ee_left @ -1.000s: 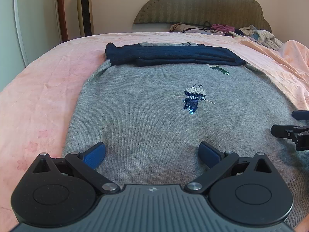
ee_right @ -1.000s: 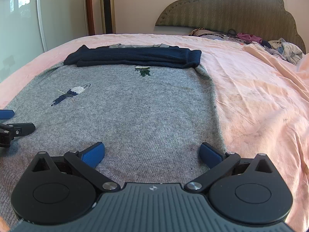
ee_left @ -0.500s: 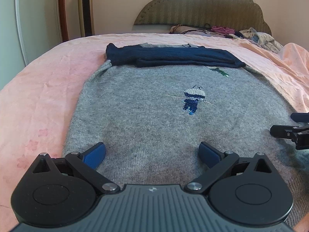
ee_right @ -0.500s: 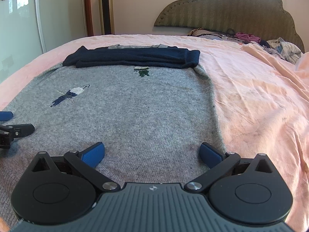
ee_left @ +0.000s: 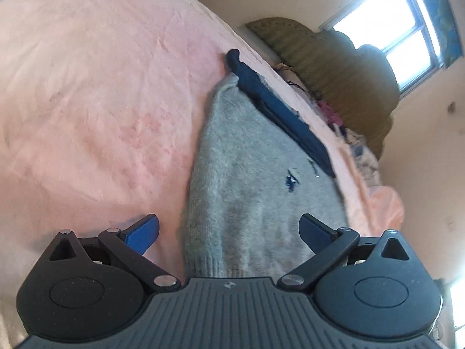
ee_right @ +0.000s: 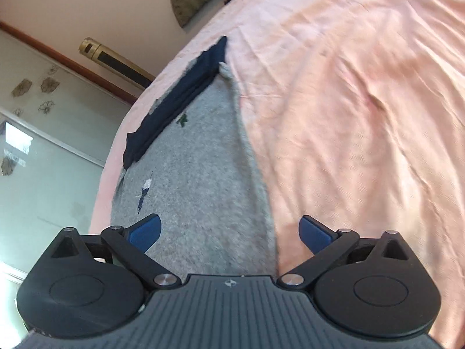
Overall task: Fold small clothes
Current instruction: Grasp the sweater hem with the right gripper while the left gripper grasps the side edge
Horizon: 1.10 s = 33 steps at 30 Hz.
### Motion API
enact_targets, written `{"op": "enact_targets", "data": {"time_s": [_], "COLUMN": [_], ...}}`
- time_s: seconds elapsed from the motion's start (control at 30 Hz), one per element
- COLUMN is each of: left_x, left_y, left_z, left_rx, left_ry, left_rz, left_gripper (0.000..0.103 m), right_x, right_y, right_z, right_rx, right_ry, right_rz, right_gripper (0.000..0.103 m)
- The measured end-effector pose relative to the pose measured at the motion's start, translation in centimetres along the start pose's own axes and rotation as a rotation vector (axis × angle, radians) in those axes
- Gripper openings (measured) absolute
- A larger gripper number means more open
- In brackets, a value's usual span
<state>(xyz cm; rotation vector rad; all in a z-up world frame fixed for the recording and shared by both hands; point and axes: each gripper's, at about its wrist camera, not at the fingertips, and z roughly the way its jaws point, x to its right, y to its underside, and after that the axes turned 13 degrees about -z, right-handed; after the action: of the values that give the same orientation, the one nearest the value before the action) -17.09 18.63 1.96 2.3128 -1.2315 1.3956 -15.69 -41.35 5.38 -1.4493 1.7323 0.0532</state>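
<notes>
A grey knit sweater with small embroidered figures lies flat on the pink bed; its navy sleeves are folded across the top. My left gripper is open and rolled sideways at the sweater's lower left corner, its jaws straddling the left hem edge. The sweater also shows in the right wrist view, with the navy sleeves at its far end. My right gripper is open and rolled the other way at the lower right corner, straddling the right side edge. Neither holds cloth.
The pink bedsheet spreads wide on both sides of the sweater, also in the right wrist view. A padded headboard with a heap of clothes stands at the far end. A tower fan and a wardrobe stand by the wall.
Both grippers have swung apart to the sweater's lower corners and rolled sharply sideways, left one tilting one way, right one the other. Each has left the other's view. Both stay open.
</notes>
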Motion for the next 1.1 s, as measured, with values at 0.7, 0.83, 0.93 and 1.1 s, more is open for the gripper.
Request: {"op": "enact_targets", "data": {"time_s": [0.7, 0.83, 0.93, 1.1], "left_x": [-0.8, 0.1, 1.4, 5.1], "left_y": [1.5, 1.4, 0.4, -3.7], "left_z": [2.4, 2.2, 1.8, 2.6], "left_rx": [-0.243, -0.243, -0.248, -0.181], "left_ry": [-0.010, -0.035, 0.015, 0.109], "left_rz": [-0.068, -0.007, 0.011, 0.041], "left_gripper": [0.009, 0.006, 0.006, 0.006], "right_x": [-0.2, -0.5, -0.6, -1.6], "right_y": [2.5, 2.5, 2.4, -1.0], "right_z": [2.0, 2.3, 2.2, 2.1], "right_rx": [-0.166, -0.190, -0.178, -0.096], "right_ry": [-0.172, -0.044, -0.049, -0.153], "right_rz": [0.011, -0.049, -0.064, -0.061], "right_gripper": [0.058, 0.010, 0.010, 0.010]}}
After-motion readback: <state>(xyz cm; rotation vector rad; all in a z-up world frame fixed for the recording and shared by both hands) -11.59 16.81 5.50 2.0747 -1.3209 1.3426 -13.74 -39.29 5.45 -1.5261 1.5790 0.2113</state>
